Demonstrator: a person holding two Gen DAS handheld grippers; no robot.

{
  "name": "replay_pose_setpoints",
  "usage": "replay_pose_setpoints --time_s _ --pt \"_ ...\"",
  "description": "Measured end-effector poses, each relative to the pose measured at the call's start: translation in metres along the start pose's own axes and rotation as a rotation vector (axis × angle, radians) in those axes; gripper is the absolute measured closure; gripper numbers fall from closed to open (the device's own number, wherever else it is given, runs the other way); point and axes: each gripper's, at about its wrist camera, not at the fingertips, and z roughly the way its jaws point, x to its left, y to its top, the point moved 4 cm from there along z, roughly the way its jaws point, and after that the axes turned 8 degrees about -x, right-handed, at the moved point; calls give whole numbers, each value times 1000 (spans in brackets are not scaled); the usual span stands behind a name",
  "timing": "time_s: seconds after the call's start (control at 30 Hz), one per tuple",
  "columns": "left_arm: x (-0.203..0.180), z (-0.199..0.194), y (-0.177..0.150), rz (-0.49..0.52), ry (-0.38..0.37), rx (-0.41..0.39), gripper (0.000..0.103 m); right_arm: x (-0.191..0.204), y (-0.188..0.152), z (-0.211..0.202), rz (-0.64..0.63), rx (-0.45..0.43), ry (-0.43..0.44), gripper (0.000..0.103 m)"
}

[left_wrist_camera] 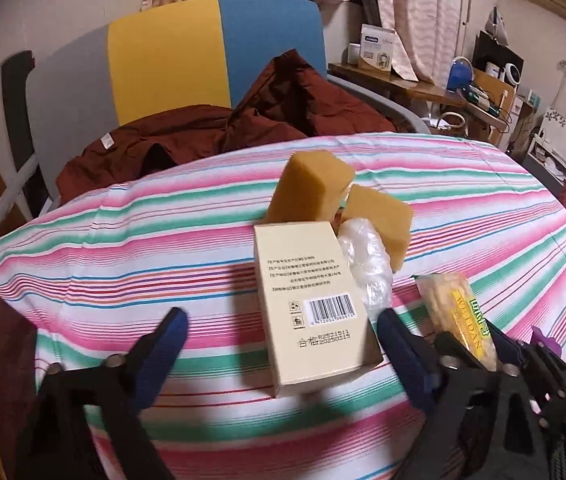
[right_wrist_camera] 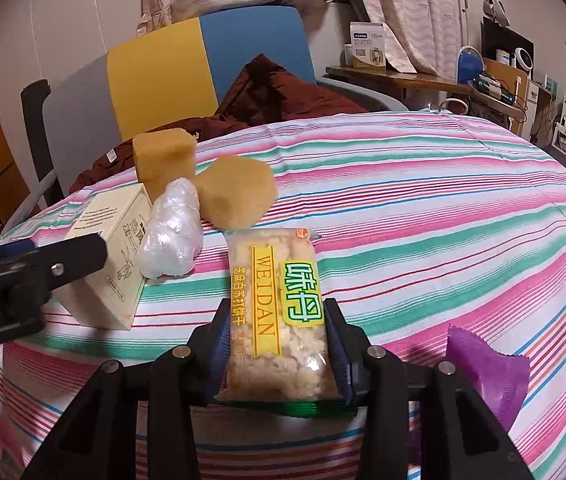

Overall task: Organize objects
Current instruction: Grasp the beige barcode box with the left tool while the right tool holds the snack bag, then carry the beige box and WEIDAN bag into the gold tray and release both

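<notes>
A dark red jacket point(left_wrist_camera: 203, 136) lies heaped on the yellow-and-blue chair point(left_wrist_camera: 219, 40) behind the striped tablecloth point(left_wrist_camera: 463, 184).

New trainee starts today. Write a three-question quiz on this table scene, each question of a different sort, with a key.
1. True or false: the right gripper is shut on the cracker packet.
2. Which lies between the left gripper's open fingers? A. the beige box B. a sponge block C. the purple wrapper
3. Fill in: the clear plastic bundle lies on the striped ____.

Key: 1 true; 2 A; 3 cloth.
</notes>
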Motion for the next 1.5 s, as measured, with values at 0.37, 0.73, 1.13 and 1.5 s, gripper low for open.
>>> replay_pose_setpoints --time_s 0.37,0.73,1.13,1.5 --pt "13 13 -32 5 -24 33 53 1 -2 0 -5 -6 -6 59" --pt "38 -23 -61 -33 4 -30 53 2 0 -5 -23 -38 -29 59" --pt "58 -82 -83 -125 -15 -74 53 28 5 -25 -144 -139 26 59" --pt "121 -151 -78 -321 9 -141 53 33 3 -26 -166 -145 12 59"
